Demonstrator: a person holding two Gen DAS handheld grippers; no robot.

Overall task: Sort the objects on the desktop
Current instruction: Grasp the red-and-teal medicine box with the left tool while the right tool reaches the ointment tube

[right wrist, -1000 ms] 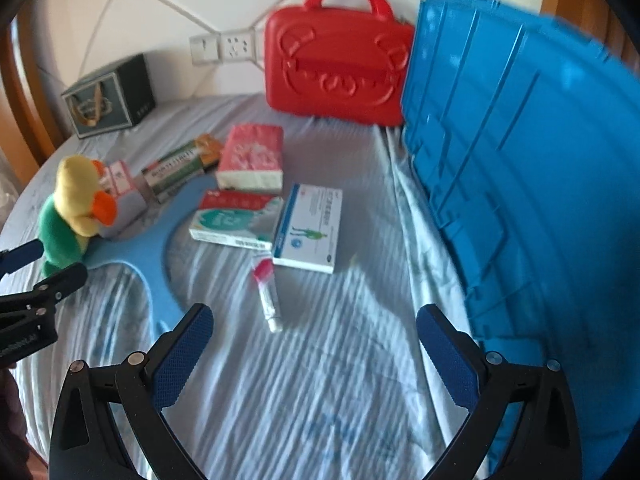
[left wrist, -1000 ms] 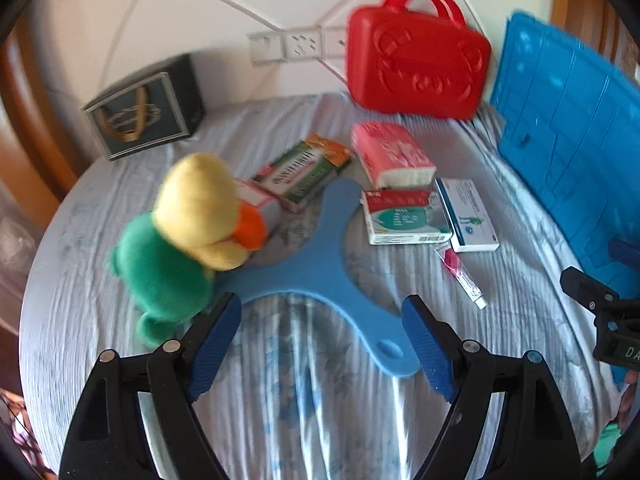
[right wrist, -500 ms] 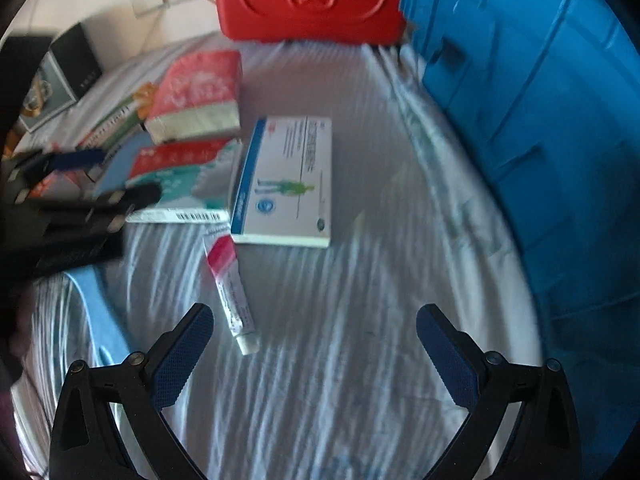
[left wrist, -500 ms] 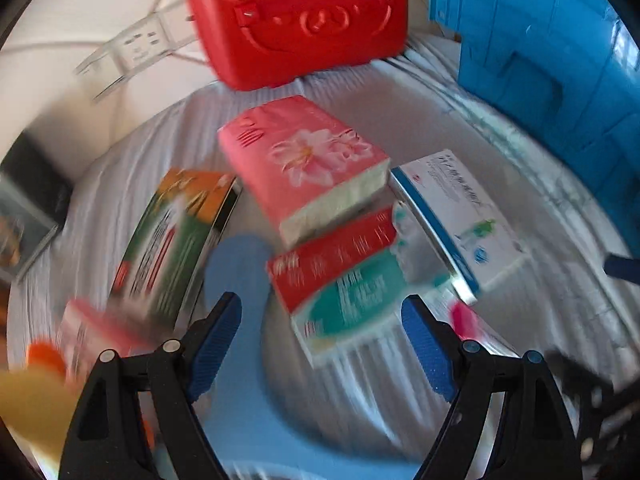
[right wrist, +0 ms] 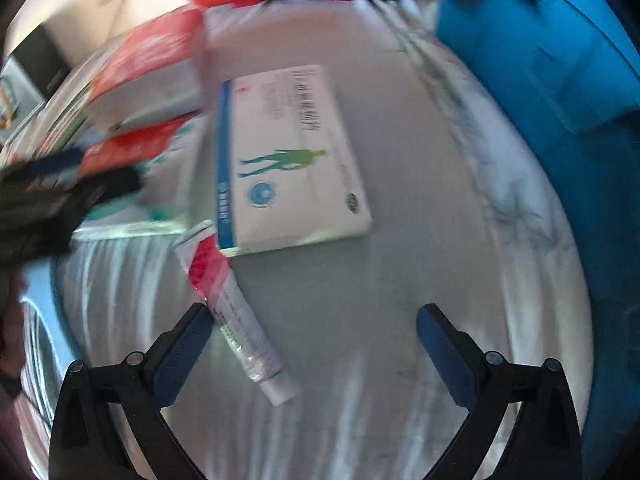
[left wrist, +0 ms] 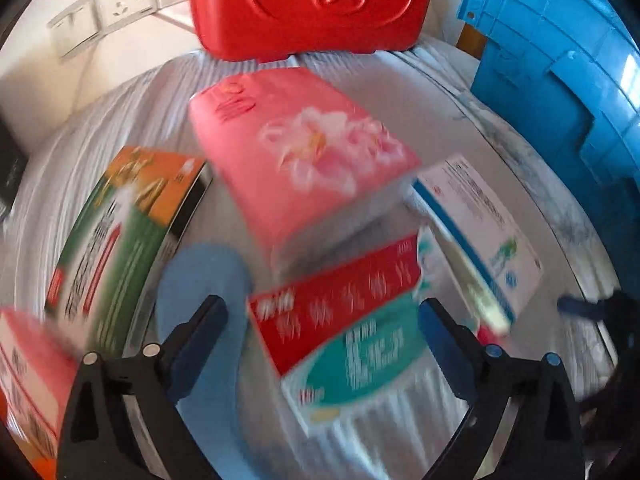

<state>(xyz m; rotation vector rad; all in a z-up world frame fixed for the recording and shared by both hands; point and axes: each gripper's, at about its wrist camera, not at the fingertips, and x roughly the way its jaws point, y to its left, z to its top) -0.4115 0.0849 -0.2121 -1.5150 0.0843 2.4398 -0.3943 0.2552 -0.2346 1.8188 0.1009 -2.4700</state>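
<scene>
Red-and-teal carton (left wrist: 344,320) lies flat on the striped surface (left wrist: 400,92), between the spread fingers of the left gripper (left wrist: 322,340), empty. Pink tissue pack (left wrist: 300,152) lies just behind it. Right gripper (right wrist: 314,344), fingers spread and empty, hangs over a tube (right wrist: 244,332) beside a white box (right wrist: 288,156).

I see a white wall (left wrist: 36,76) behind the surface (right wrist: 400,288), with a row of white power sockets (left wrist: 120,2) on it. The surface carries a striped pale cloth (left wrist: 132,104).
</scene>
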